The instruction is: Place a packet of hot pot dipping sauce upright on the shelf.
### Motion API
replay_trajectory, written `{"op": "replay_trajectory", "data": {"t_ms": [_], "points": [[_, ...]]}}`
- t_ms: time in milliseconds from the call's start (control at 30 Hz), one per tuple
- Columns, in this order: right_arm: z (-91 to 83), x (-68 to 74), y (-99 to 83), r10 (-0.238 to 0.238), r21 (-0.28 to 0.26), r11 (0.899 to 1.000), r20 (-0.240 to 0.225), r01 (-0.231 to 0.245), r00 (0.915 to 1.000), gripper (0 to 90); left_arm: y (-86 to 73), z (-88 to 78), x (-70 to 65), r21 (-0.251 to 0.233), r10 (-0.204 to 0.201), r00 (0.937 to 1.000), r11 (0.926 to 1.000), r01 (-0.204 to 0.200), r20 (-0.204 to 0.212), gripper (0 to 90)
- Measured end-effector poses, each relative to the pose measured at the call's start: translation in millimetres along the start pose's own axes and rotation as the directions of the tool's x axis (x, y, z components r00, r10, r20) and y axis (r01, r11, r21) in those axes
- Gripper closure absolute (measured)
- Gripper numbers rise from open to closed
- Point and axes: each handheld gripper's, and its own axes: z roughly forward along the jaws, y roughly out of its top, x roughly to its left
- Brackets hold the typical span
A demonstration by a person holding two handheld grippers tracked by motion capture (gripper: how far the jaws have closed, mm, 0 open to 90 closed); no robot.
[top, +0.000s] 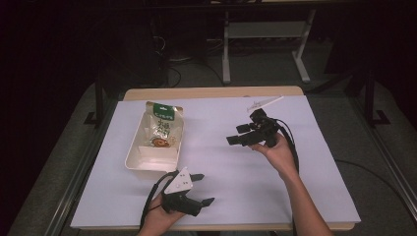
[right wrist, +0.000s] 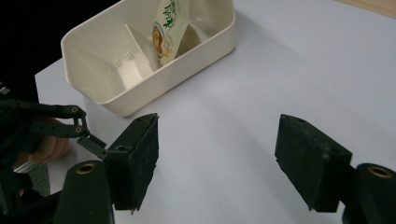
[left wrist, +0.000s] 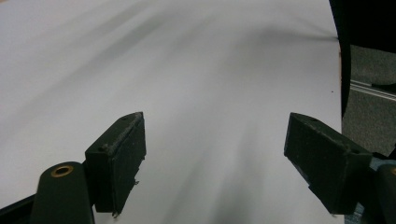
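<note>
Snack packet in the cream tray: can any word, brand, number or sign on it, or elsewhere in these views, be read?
Snack packet: green header with white characters, dark characters beneath, a round emblem lower down; all too small and blurred to read.
Cream tray: no text.
Left gripper and right gripper: no labels seen.

The high view looks forward and down on the whole table (top: 275,196) from afar. Each gripper view rides low and close. The right gripper view shares the tray (right wrist: 154,88), upper left, with the high view.

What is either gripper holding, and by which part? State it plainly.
Nothing is held. The left gripper and the right gripper both have open jaws with only bare table between them. The snack bag lies in the tray, untouched.
</note>
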Motion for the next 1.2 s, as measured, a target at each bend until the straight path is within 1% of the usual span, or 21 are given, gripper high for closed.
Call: {"op": "replay_trajectory", "data": {"t_ms": [167,200,233,367,467,533,567,600,633,700,733,800,967,1133,1200], "points": [[-6.8,0.8,-8.8,-0.005,-0.010,1.000,-0.008,0.005,1.0000,28.5,-0.1,0.3,-1.0,-0.001,0.001,1.0000,1.0000,-0.001,0.002,20.2],[-10.3,1.5,-13.4,-0.009,-0.009,1.000,-0.010,0.009,0.9999,28.1,0.0,0.1,-1.4,-0.001,0.001,1.0000,1.0000,-0.001,0.002,20.2],[-10.3,1.5,-13.4,-0.009,-0.009,1.000,-0.010,0.009,0.9999,28.1,0.0,0.1,-1.4,-0.001,0.001,1.0000,1.0000,-0.001,0.002,20.2],[-17.2,3.4,-24.2,-0.018,-0.015,1.000,-0.005,0.018,0.9998,27.9,0.1,0.1,-2.3,-0.003,0.000,1.0000,1.0000,0.000,0.005,20.2],[-23.0,4.5,-33.9,-0.012,-0.021,1.000,-0.004,0.012,0.9999,27.5,-0.3,-0.1,-2.7,-0.003,-0.006,0.9999,1.0000,0.006,0.008,20.2],[-28.2,3.7,-44.0,-0.004,-0.021,1.000,0.007,0.005,1.0000,26.9,-0.5,-0.1,-2.6,-0.003,-0.009,0.9999,1.0000,0.009,0.010,20.2],[-28.2,3.7,-44.0,-0.004,-0.021,1.000,0.007,0.005,1.0000,26.9,-0.4,-0.1,-2.5,-0.003,-0.008,0.9999,1.0000,0.008,0.009,20.2],[-31.4,2.9,-50.3,0.005,-0.022,1.000,0.011,-0.004,0.9999,26.6,-0.5,-0.3,-2.5,-0.005,-0.011,0.9999,0.9999,0.011,0.008,20.2],[-31.4,2.9,-50.3,0.005,-0.022,1.000,0.011,-0.004,0.9999,26.6,-0.5,-0.3,-2.5,-0.005,-0.011,0.9999,0.9999,0.011,0.008,20.3],[-36.7,2.3,-59.1,0.013,-0.024,1.000,0.021,-0.013,0.9997,26.1,-0.5,-0.7,-2.6,-0.007,-0.012,0.9999,0.9999,0.012,0.008,20.6],[-36.7,2.3,-59.1,0.013,-0.024,1.000,0.021,-0.013,0.9997,26.1,-0.5,-0.9,-2.5,-0.009,-0.013,0.9999,0.9999,0.013,0.007,20.6],[-41.8,1.7,-67.1,0.021,-0.027,0.999,0.030,-0.020,0.9993,25.5,-0.5,-1.4,-2.6,-0.012,-0.020,0.9998,0.9997,0.020,0.009,20.6],[-48.6,1.8,-77.7,0.029,-0.034,0.999,0.037,-0.028,0.9989,25.1,-0.5,-2.2,-2.9,-0.013,-0.026,0.9996,0.9996,0.026,0.008,20.6],[-54.4,2.3,-88.3,0.037,-0.037,0.999,0.047,-0.035,0.9982,24.5,-0.5,-2.6,-3.2,-0.010,-0.022,0.9997,0.9997,0.022,0.007,20.6],[-56.9,2.6,-96.9,0.038,-0.036,0.999,0.052,-0.036,0.9979,24.2,-0.6,-3.0,-2.5,-0.012,-0.026,0.9997,0.9996,0.026,0.005,20.6]]}}
